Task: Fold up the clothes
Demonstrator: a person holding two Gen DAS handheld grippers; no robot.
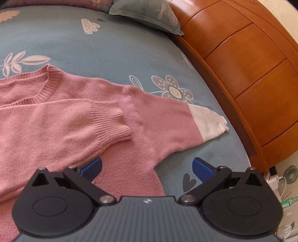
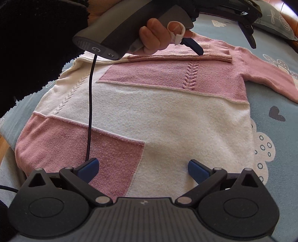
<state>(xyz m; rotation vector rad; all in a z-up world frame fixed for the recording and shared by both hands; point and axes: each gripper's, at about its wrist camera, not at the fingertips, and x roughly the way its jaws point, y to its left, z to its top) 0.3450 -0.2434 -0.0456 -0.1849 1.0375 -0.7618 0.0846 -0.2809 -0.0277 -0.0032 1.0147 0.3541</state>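
Note:
A pink and white knit sweater (image 2: 149,115) lies flat on the bed. One sleeve is folded across the chest, its ribbed cuff (image 1: 111,121) resting near the far shoulder. The other sleeve (image 1: 167,119) stretches out toward the headboard, ending in a white tip (image 1: 208,119). My left gripper (image 1: 147,167) hovers open over the sweater's side below that sleeve, nothing between its blue fingers. My right gripper (image 2: 142,169) is open above the hem, empty. In the right wrist view a hand (image 2: 154,37) holds the left gripper's handle over the folded sleeve.
The bed carries a grey-blue sheet (image 1: 93,46) with flower and cloud prints. A pillow (image 1: 147,14) lies at the head beside the wooden headboard (image 1: 251,65). A black cable (image 2: 90,104) hangs across the sweater. A dark fluffy sleeve (image 2: 33,46) fills the upper left. A small fan (image 1: 291,174) sits beside the bed.

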